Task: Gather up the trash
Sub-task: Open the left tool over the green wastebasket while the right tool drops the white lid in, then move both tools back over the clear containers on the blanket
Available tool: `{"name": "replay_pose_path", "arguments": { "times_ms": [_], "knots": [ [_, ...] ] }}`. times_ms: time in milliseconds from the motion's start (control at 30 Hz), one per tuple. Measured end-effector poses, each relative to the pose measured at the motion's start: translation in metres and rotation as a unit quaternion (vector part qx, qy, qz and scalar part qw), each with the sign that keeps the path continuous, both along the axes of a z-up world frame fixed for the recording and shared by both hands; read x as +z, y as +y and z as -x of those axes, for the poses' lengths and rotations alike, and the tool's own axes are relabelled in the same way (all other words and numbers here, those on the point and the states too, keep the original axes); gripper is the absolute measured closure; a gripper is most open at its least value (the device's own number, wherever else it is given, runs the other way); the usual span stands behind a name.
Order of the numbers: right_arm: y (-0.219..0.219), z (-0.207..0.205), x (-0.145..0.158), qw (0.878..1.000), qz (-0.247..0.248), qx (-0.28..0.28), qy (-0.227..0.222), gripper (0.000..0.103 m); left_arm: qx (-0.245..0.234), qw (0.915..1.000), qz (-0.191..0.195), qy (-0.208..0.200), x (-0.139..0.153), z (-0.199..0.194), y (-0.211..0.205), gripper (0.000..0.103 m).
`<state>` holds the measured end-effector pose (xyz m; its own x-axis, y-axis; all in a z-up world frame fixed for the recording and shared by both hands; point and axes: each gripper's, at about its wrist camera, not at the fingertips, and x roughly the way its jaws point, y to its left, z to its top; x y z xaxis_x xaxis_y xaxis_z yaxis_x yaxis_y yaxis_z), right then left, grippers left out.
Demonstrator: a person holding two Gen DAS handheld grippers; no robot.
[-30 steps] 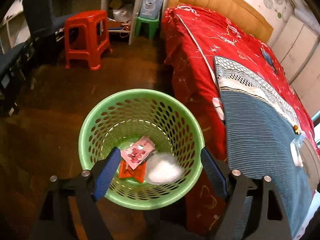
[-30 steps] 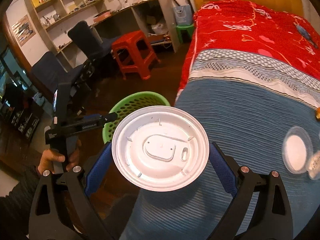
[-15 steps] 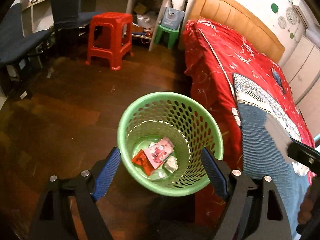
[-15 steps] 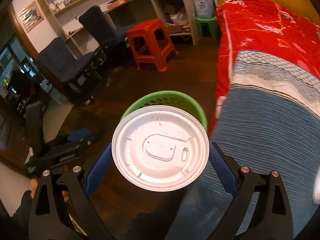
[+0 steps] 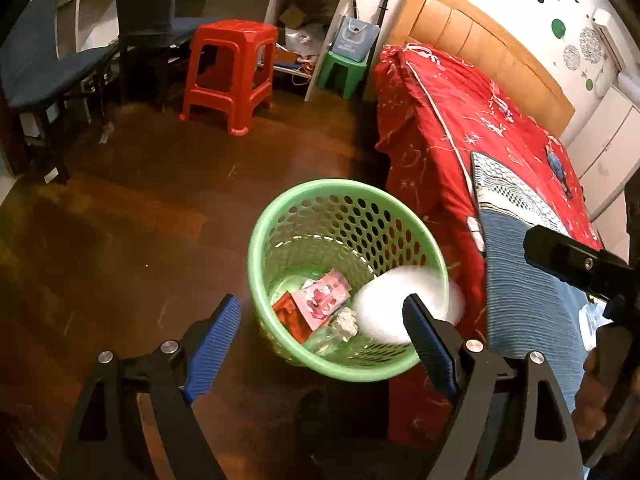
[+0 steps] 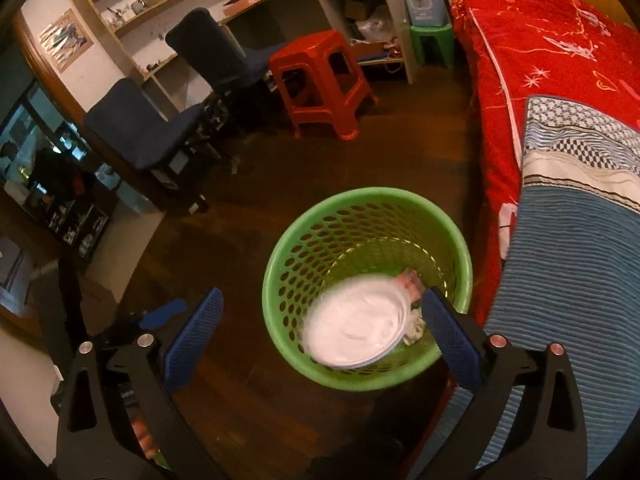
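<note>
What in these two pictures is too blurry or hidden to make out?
- White lid: motion-blurred in both views; its markings are unreadable.
- Trash under it in the basket: right view, mostly covered by the lid.
- Crumpled scrap: left view, too small to identify.
- Right gripper: jaws opening, nothing between them.

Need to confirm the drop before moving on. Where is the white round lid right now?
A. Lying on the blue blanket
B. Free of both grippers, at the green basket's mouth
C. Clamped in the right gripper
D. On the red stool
B. The white lid shows blurred inside the green basket rim, and the right gripper is opening with its pads clear of it.
</note>
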<state>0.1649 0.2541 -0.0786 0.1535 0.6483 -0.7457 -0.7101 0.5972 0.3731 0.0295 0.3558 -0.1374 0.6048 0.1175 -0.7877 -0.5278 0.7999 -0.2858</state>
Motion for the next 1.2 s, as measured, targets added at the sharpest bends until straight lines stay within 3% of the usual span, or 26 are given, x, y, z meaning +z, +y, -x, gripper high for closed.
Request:
{"name": "replay_pose_path", "arguments": {
  "times_ms": [167, 567, 867, 1100, 1200],
  "knots": [
    [-0.027, 0.010, 0.015, 0.999, 0.005, -0.009, -0.035, 0.005, -0.012, 0.9999, -0.003, -0.008, 0.009, -0.004, -0.015, 0.023],
    [-0.174, 0.016, 0.030, 0.991, 0.023, -0.113, -0.074, 0.005, -0.065, 0.9975, -0.013, -0.023, 0.030, -0.028, -0.073, 0.021],
    [-0.299, 0.007, 0.023, 0.968, 0.053, -0.231, -0.087, 0.005, -0.098, 0.9946, -0.019, -0.029, 0.043, -0.044, -0.107, 0.020],
    [-0.374, -0.010, 0.005, 0.941, 0.069, -0.326, -0.054, 0.008, -0.117, 0.9927, -0.020, -0.024, 0.046, -0.056, -0.125, 0.020],
    [-0.395, -0.017, -0.004, 0.936, 0.058, -0.346, -0.032, 0.011, -0.126, 0.9916, -0.021, -0.023, 0.048, -0.063, -0.134, 0.020]
  ]
}}
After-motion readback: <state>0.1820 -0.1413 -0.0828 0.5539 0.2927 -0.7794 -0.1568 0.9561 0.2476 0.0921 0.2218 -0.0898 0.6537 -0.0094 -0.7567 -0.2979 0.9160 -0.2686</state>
